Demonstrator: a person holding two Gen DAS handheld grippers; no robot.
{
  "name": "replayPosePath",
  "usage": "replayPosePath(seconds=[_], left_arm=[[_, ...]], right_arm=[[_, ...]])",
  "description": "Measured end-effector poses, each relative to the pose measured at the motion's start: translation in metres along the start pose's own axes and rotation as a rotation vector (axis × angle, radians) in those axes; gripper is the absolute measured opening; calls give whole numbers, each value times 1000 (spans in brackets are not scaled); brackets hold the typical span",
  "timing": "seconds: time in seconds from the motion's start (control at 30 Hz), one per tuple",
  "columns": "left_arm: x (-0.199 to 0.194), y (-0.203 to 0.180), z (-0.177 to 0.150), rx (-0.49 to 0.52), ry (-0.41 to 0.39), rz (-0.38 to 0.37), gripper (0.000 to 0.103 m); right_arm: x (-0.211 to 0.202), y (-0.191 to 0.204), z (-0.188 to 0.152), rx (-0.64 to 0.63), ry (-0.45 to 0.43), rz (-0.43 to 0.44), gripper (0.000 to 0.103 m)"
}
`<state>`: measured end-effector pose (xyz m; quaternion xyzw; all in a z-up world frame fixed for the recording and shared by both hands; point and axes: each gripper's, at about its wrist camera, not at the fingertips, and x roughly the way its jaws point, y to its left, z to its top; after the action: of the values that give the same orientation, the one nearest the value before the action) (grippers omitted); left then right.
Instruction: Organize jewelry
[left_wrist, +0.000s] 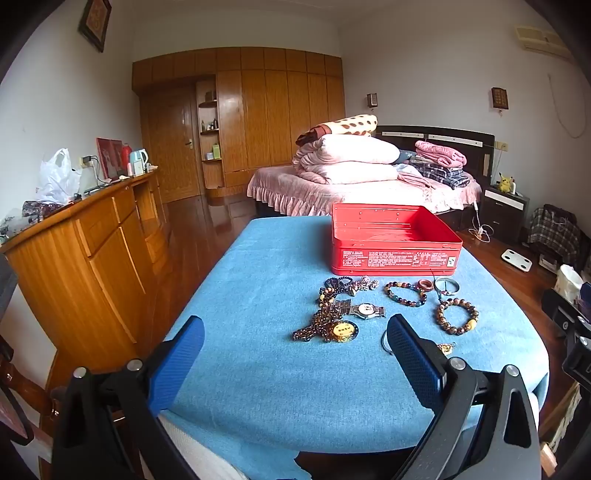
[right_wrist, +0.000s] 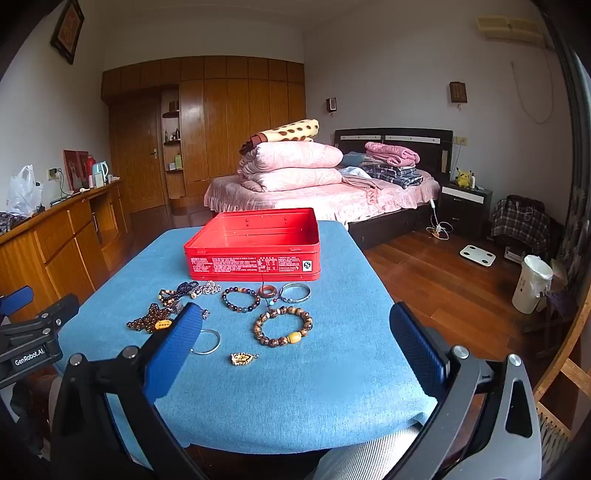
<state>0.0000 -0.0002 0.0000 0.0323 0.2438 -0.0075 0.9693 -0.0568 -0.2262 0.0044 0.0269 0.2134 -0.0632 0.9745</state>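
Observation:
An open red tin box (left_wrist: 395, 236) (right_wrist: 255, 245) stands empty at the far end of a table with a blue cloth (left_wrist: 258, 369) (right_wrist: 295, 387). In front of it lie several pieces of jewelry: a wristwatch (left_wrist: 364, 311), a brown bead necklace with a yellow pendant (left_wrist: 334, 328) (right_wrist: 157, 319), a wooden bead bracelet (left_wrist: 457, 316) (right_wrist: 282, 326), a multicoloured bead bracelet (left_wrist: 405, 293) (right_wrist: 241, 299), a silver bangle (right_wrist: 294, 292), a thin ring bangle (right_wrist: 208, 341) and a small gold pendant (right_wrist: 242, 358). My left gripper (left_wrist: 295, 365) and right gripper (right_wrist: 295, 358) hover open near the table's front edge, holding nothing.
A wooden sideboard (left_wrist: 85, 251) runs along the left wall. A bed (right_wrist: 332, 192) with folded quilts stands behind the table. Wooden floor, a white bin (right_wrist: 532, 282) and a scale (right_wrist: 476, 255) lie to the right. A person's light trousers (right_wrist: 362, 458) show below the table edge.

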Motion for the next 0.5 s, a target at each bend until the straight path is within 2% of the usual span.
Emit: replayPosePath(seconds=[0.5], left_arm=[[-4, 3, 0, -12, -4, 12, 97]], right_arm=[[-1, 1, 0, 0, -2, 0, 98]])
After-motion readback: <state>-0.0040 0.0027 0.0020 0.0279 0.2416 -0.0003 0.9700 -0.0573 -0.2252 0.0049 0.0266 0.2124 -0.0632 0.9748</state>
